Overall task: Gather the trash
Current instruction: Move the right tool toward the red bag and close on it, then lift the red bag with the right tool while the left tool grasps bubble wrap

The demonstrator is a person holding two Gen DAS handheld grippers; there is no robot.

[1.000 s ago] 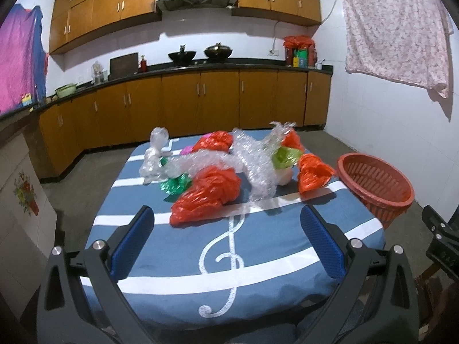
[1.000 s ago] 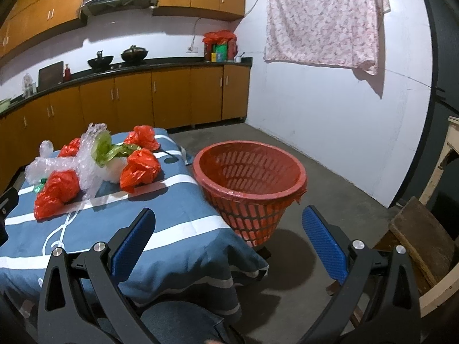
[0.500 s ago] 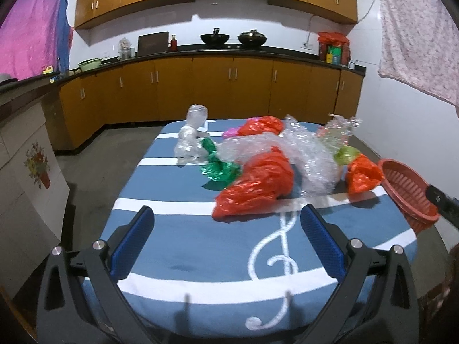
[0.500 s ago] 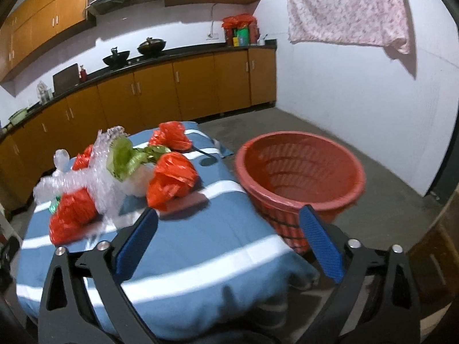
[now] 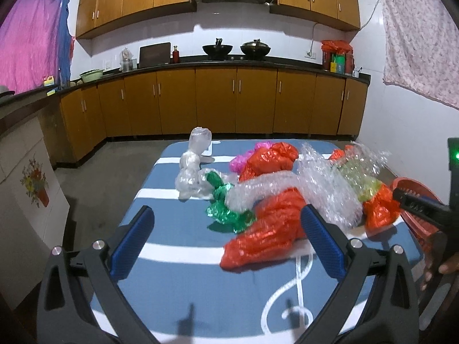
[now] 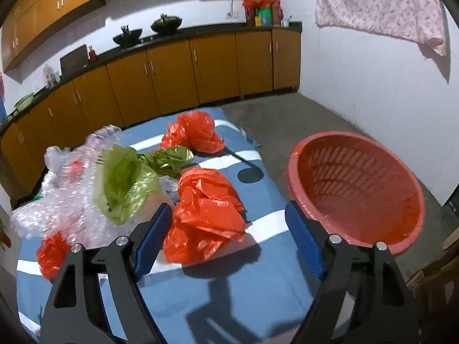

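A heap of plastic trash lies on a blue striped table (image 5: 178,281): a long orange bag (image 5: 266,232), green foil (image 5: 223,209), clear bubble wrap (image 5: 324,189) and a clear bag (image 5: 192,169). In the right wrist view a crumpled orange bag (image 6: 203,218) lies just ahead of my right gripper (image 6: 226,238), with a green bag (image 6: 123,186) to its left. My left gripper (image 5: 226,240) is open and empty, short of the long orange bag. My right gripper is open and empty too. A red basket (image 6: 358,189) stands right of the table.
Brown kitchen cabinets (image 5: 215,100) with a dark counter run along the back wall. A white panel with a flower picture (image 5: 31,189) stands left of the table. A floral cloth (image 6: 378,8) hangs on the right wall. Concrete floor surrounds the table.
Both grippers have moved in closer over the table. The right gripper now faces the orange bag, with the basket nearer on its right. The trash has not moved.
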